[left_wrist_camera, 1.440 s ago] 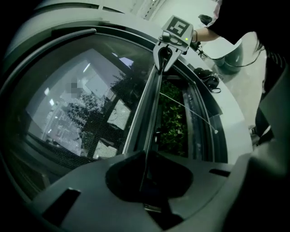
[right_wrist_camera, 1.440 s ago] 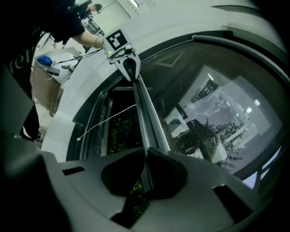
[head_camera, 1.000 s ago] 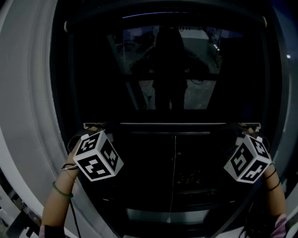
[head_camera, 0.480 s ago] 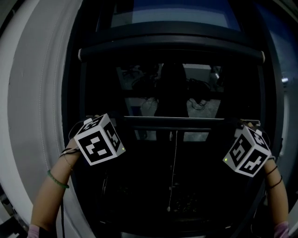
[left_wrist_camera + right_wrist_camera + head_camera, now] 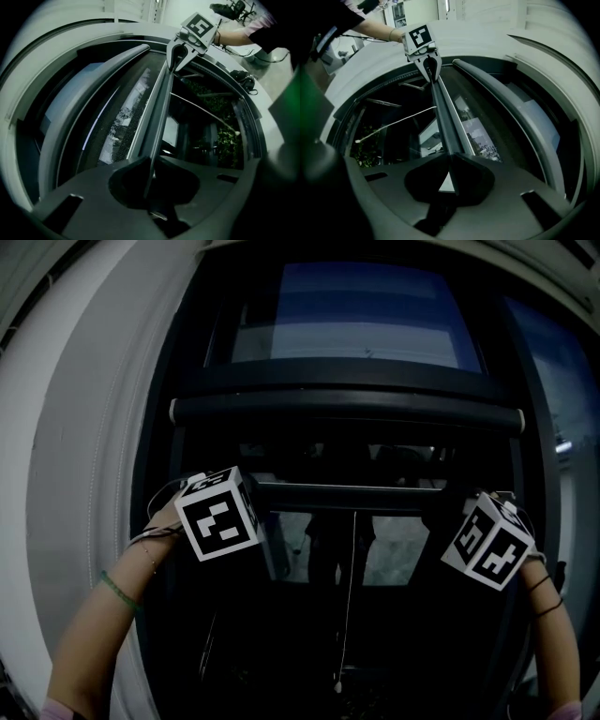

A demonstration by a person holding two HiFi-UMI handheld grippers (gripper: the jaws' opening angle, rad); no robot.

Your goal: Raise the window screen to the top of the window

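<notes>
- Left gripper (image 5: 257, 491), two-jaw, black, with a black-and-white marker cube: jaws closed down to a narrow slit, pinching the left end of the screen's bottom rail. In its own view (image 5: 150, 180) the rail's thin edge runs straight into the slit.
- Right gripper (image 5: 457, 501), same pattern: jaws pressed together on the rail's right end, which is seen edge-on between them (image 5: 449, 174).
- Dark grey, slim metal bottom rail of the window screen (image 5: 356, 495): horizontal, spanning from one gripper to the other, a short way below the top housing and apart from it.
- Fine dark mesh screen (image 5: 125, 115): a narrow band showing between the rail and the housing.
- Dark rounded roller housing (image 5: 347, 409): runs across the top of the window opening.
- Thin white pull cord (image 5: 349, 596): hangs from the rail's middle.
- Pale grey window surround (image 5: 84, 474): borders the opening on the left.
</notes>
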